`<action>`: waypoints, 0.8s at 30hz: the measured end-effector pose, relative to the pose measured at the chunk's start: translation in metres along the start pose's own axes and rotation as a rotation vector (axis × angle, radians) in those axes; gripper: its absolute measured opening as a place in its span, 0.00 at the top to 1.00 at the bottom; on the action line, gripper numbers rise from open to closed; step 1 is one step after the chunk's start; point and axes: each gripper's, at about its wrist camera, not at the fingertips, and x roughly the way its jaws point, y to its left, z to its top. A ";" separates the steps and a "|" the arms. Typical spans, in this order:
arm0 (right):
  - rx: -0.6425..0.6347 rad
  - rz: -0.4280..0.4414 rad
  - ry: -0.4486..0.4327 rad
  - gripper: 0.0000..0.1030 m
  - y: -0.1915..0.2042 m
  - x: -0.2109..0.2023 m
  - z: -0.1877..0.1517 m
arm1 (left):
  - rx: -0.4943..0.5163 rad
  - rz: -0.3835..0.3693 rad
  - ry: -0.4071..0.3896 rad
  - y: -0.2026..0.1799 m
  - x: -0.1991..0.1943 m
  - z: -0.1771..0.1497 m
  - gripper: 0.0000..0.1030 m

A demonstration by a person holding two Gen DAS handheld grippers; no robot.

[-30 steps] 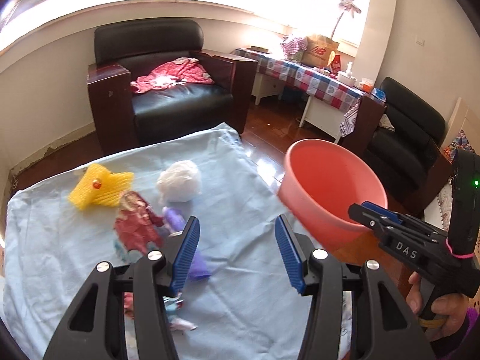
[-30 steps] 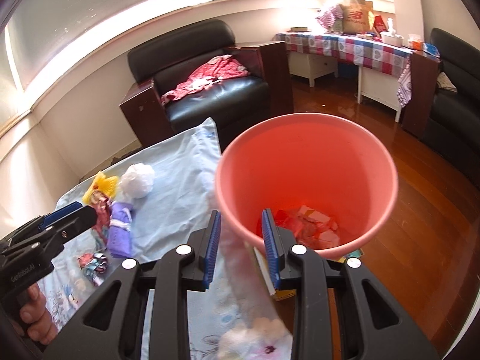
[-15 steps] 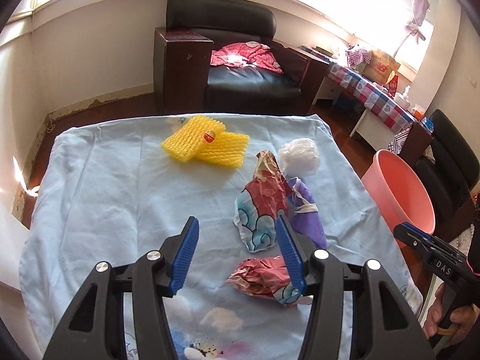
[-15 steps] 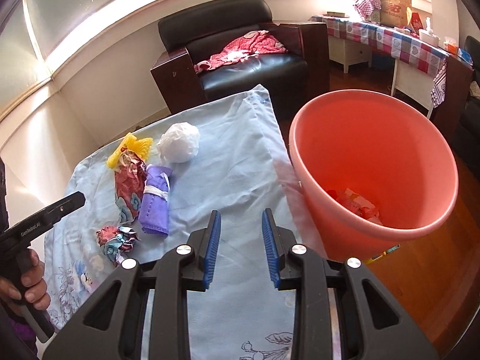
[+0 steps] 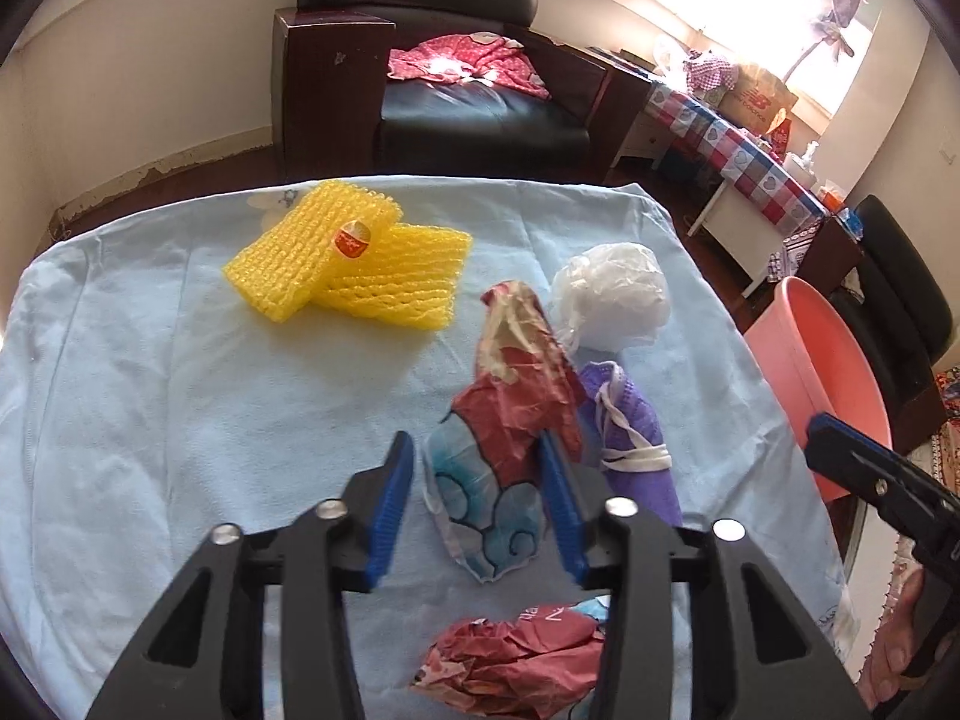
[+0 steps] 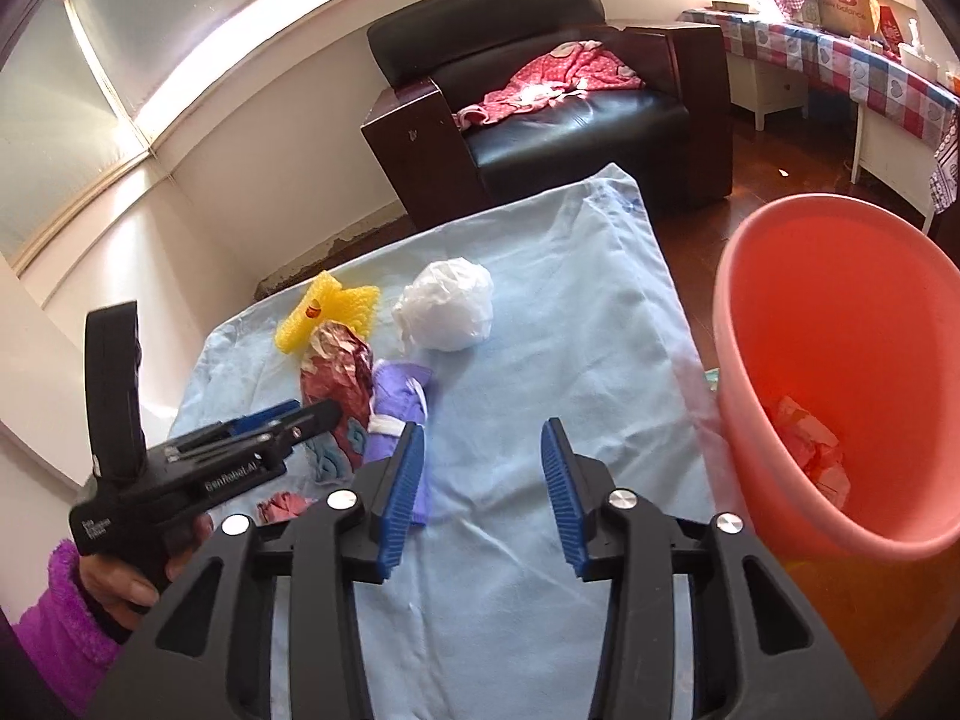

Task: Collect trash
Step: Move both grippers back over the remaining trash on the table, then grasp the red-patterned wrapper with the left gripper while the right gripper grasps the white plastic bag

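On the blue-sheeted table (image 5: pixel 150 408) lie a yellow foam net (image 5: pixel 348 258), a white plastic ball (image 5: pixel 612 294), a red and blue wrapper (image 5: pixel 510 438), a purple mask roll (image 5: pixel 636 444) and a crumpled red wrapper (image 5: pixel 516 660). My left gripper (image 5: pixel 477 504) is open, its jaws on either side of the red and blue wrapper's lower end. My right gripper (image 6: pixel 483 492) is open and empty above the sheet, right of the mask roll (image 6: pixel 399 414). The pink bin (image 6: pixel 840 396), with red paper inside, stands at the table's right edge.
A black armchair (image 5: pixel 474 90) with a red cloth stands behind the table. A checkered side table (image 5: pixel 738 150) with boxes is at the back right. Wooden floor lies beyond the bin.
My left gripper has swung from the bin side back over the table and come down around the red and blue wrapper. My right gripper has let go of the bin's rim and opened.
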 end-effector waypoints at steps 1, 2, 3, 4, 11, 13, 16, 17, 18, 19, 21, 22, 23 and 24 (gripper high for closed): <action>0.000 0.008 -0.001 0.60 0.002 0.004 0.006 | 0.005 -0.007 -0.004 -0.001 -0.001 0.000 0.72; -0.001 0.014 -0.001 0.60 0.004 0.009 0.012 | 0.016 -0.003 -0.016 -0.003 -0.003 -0.001 0.77; -0.003 0.016 0.001 0.60 0.006 0.015 0.018 | 0.029 -0.003 -0.024 -0.004 -0.005 -0.002 0.79; -0.004 0.020 0.001 0.60 0.008 0.020 0.023 | 0.038 -0.003 -0.033 -0.005 -0.007 -0.003 0.81; -0.008 0.042 0.011 0.55 0.016 0.058 0.061 | -0.019 -0.031 -0.065 0.011 -0.023 -0.005 0.84; 0.001 0.043 0.016 0.53 0.015 0.071 0.073 | -0.034 -0.038 -0.071 0.017 -0.028 -0.007 0.84; 0.006 0.015 0.042 0.52 0.012 0.090 0.082 | -0.052 -0.048 -0.074 0.024 -0.034 -0.009 0.84; 0.007 0.006 0.060 0.52 0.011 0.097 0.083 | -0.055 -0.050 -0.075 0.026 -0.035 -0.010 0.84; 0.011 -0.004 0.081 0.51 0.009 0.104 0.081 | -0.059 -0.052 -0.075 0.028 -0.036 -0.011 0.84; 0.017 -0.009 0.100 0.52 0.008 0.109 0.078 | -0.062 -0.054 -0.075 0.029 -0.037 -0.012 0.84; 0.025 0.007 0.128 0.51 0.005 0.116 0.069 | -0.066 -0.057 -0.075 0.031 -0.039 -0.014 0.84; 0.025 0.015 0.128 0.51 0.005 0.116 0.065 | -0.068 -0.057 -0.077 0.031 -0.041 -0.015 0.84; 0.018 0.019 0.126 0.52 0.006 0.114 0.061 | -0.069 -0.057 -0.078 0.031 -0.042 -0.016 0.84; 0.011 0.021 0.122 0.53 0.008 0.112 0.058 | -0.070 -0.057 -0.079 0.031 -0.044 -0.016 0.84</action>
